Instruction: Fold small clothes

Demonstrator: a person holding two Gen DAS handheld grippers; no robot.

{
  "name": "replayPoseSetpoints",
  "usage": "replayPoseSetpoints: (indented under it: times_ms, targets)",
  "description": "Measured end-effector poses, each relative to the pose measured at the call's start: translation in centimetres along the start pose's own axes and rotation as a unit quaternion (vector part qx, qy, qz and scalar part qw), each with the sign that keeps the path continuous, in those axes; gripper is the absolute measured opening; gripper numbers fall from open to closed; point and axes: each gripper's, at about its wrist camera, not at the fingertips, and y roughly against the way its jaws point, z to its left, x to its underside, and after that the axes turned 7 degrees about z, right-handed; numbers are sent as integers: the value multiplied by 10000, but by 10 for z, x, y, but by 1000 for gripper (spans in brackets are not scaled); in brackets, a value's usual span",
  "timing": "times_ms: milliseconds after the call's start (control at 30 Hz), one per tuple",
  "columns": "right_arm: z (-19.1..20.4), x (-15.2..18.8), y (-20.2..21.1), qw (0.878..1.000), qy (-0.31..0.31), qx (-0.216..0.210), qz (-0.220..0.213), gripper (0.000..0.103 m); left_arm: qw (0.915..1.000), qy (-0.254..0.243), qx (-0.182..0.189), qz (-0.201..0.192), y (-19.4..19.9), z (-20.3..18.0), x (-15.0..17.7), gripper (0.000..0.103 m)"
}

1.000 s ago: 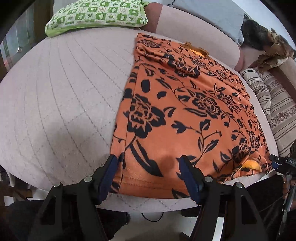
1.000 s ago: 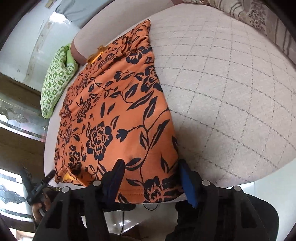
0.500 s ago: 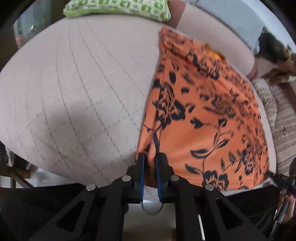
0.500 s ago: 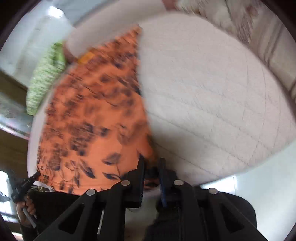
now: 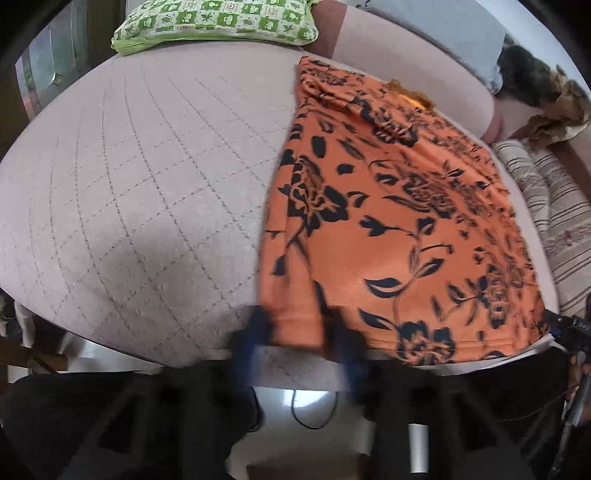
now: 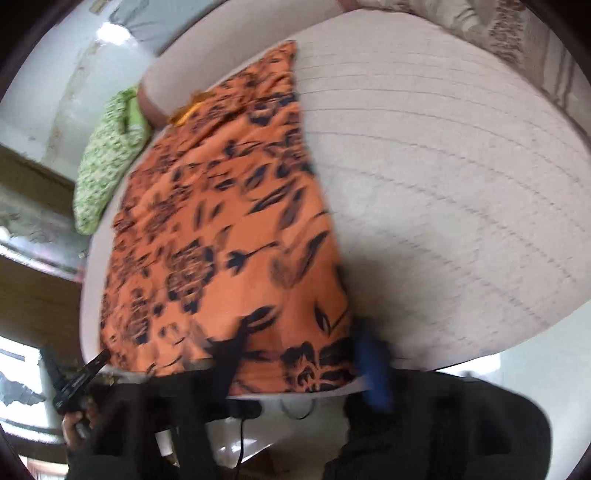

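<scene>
An orange garment (image 5: 399, 236) printed with black flowers lies flat on the quilted cushion (image 5: 147, 192), both grippers (image 5: 299, 339) (image 6: 306, 354) spread wide over its near hem.

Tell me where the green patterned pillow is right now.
The green patterned pillow lies at the far edge of the quilted bed, top centre in the left wrist view, just left of the orange floral garment's far end.

I see a pale pink quilted mattress (image 5: 147, 177) carrying the orange garment with black floral print (image 5: 406, 229), flat, and a green-and-white patterned pillow (image 5: 218, 22).
</scene>
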Motion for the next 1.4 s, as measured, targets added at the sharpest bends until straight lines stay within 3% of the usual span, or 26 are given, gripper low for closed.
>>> replayPoseSetpoints:
  times_ms: [100, 167, 233, 267, 300, 333, 400, 467, 567, 667, 767, 867, 933, 1033, 1167, 1233, 1267, 1300, 1333, 1367, 1400]
  targets:
    - [-2, -2, 2, 9998, -80, 174, -85, 37, 9999, 157, 50, 45, -9, 6, 1, 30]
    - [-10, -5, -10, 9993, -262, 114, 236, 39, 9997, 184, 140, 61, -9, 5, -1, 34]
    - [-5, -5, -10, 9996, -90, 144, 245, 40, 9999, 117, 86, 75, -9, 3, -1, 33]
    - [-4, -5, -12, 9995, -58, 90, 290, 40, 10000, 57, 30, 70, -12, 1, 0, 29]
    - [-5, -6, -14, 9994, -63, 35, 353, 39, 10000, 22, 58, 64, -12, 0, 0, 17]
    - [-5, -7, -16, 9992, -61, -3, 396, 37, 9996, 14, 253, 95, -15, -1, -1, 10]
    - [-6, -7, -18, 9982, -131, -300, 495, 14, 9986, 143, 505, 51, -9, 2, -3, 9]
    - [-1, -7, -6, 9978, -134, -543, 366, 13, 9954, 114, 886, -335, 16, 2, -5, 9]
    - [8, -14, 30, 9956, -34, -927, -143, 13, 9939, 7, 894, -652, 39, 3, -14, 9]
    - [0, -25, 24, 9955, -116, -939, -72, 13, 9969, 89, 700, -357, 18, 8, -21, 9]
    - [-17, -21, -9, 9943, -400, -900, 397, 13, 9979, 319, 533, 200, -11, 11, -22, 9]
    - [-21, -22, -16, 9925, -492, -1011, 478, 13, 9981, 263, 498, 266, -8, 4, -31, 9]
    - [-14, -37, -4, 9894, -468, -1330, 344, 13, 9979, 124, 638, 83, 11, -7, -46, 9]
    - [9, -83, 32, 9834, -211, -1798, -145, 13, 9923, -20, 1158, -448, 50, -23, -94, 10]
    - [36, -177, 67, 9645, -207, -2421, -1033, 13, 9747, 260, 1837, -1248, 79, -35, -201, 10]
    - [44, -234, 60, 9633, -268, -2250, -1437, 14, 9727, 375, 1679, -1561, 65, -38, -248, 17]
    - [44, -255, 48, 9629, -425, -2214, -1486, 17, 9743, 558, 1516, -1567, 45, -37, -273, 22]
    - [42, -282, 24, 9638, -668, -2154, -1419, 20, 9776, 624, 1305, -1530, 27, -35, -289, 48]
    - [41, -299, 4, 9703, -639, -1941, -1292, 45, 9827, 657, 1022, -1394, 1, -34, -305, 74]
    - [38, -309, -11, 9778, -619, -1604, -1201, 87, 9876, 796, 677, -1173, -29, -30, -317, 77]
    - [33, -311, -26, 9837, -714, -1102, -1225, 91, 9926, 866, 224, -815, -64, -24, -327, 77]
